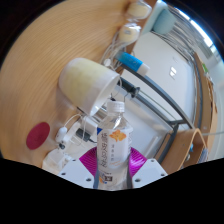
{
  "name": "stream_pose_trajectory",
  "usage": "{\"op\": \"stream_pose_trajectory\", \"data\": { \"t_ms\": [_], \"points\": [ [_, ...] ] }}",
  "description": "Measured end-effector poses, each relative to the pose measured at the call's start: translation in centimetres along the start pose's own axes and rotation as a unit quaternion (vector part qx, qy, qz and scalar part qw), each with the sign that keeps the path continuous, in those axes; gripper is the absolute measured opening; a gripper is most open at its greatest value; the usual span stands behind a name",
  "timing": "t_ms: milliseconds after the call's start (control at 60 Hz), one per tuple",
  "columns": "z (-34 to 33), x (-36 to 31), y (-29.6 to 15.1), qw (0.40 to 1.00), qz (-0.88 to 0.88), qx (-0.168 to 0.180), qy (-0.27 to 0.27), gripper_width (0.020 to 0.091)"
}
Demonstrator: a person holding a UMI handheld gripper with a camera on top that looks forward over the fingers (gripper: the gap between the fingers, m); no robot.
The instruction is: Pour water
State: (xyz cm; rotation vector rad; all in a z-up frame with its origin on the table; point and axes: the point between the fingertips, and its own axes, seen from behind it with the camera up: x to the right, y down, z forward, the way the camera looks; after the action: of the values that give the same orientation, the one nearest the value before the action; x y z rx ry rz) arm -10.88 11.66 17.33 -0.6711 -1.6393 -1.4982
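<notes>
Wooden tabletop (45, 70) sits tilted beyond your gripper (112, 168), clenched on the water bottle (113, 140) just short of the cream cup (85, 82); tip hastily and water misses it.

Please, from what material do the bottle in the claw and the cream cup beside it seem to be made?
Bottle: likely clear glossy plastic, since the table shows through it, with a printed label. Cup: opaque cream with a matte look, perhaps plastic or ceramic; I cannot tell which. The claw grips the bottle.
</notes>
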Motion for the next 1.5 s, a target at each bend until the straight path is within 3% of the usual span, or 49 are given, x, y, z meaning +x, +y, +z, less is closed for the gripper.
{"op": "stream_pose_trajectory", "data": {
  "t_ms": [150, 367, 533, 683, 783, 1100, 1250, 1283, 1300, 1350, 1500],
  "points": [
    [-1.1, -0.7, 1.8, 0.957, 0.289, 0.000, -0.035, 0.0385],
    [-2.5, -2.0, 3.2, 0.740, 0.671, 0.009, -0.039, 0.0384],
    [-2.3, -4.4, 3.6, 0.584, 0.810, 0.025, -0.042, 0.0384],
    [-2.0, -5.5, 2.5, 0.486, 0.871, 0.049, -0.057, 0.0383],
    [-1.5, -6.2, 2.4, 0.466, 0.882, 0.049, -0.053, 0.0391],
    [-1.1, -8.2, 1.8, 0.482, 0.874, 0.048, -0.047, 0.0439],
    [-1.2, -8.2, 1.7, 0.486, 0.871, 0.048, -0.046, 0.0567],
    [-1.2, -8.5, 1.7, 0.489, 0.870, 0.042, -0.051, 0.0672],
    [-1.3, -8.7, 1.6, 0.490, 0.869, 0.039, -0.053, 0.0769],
    [-1.8, -8.8, 1.5, 0.492, 0.868, 0.033, -0.057, 0.0881],
    [-5.4, -8.8, 2.7, 0.484, 0.874, 0.018, -0.041, 0.0862]
  ]
}}
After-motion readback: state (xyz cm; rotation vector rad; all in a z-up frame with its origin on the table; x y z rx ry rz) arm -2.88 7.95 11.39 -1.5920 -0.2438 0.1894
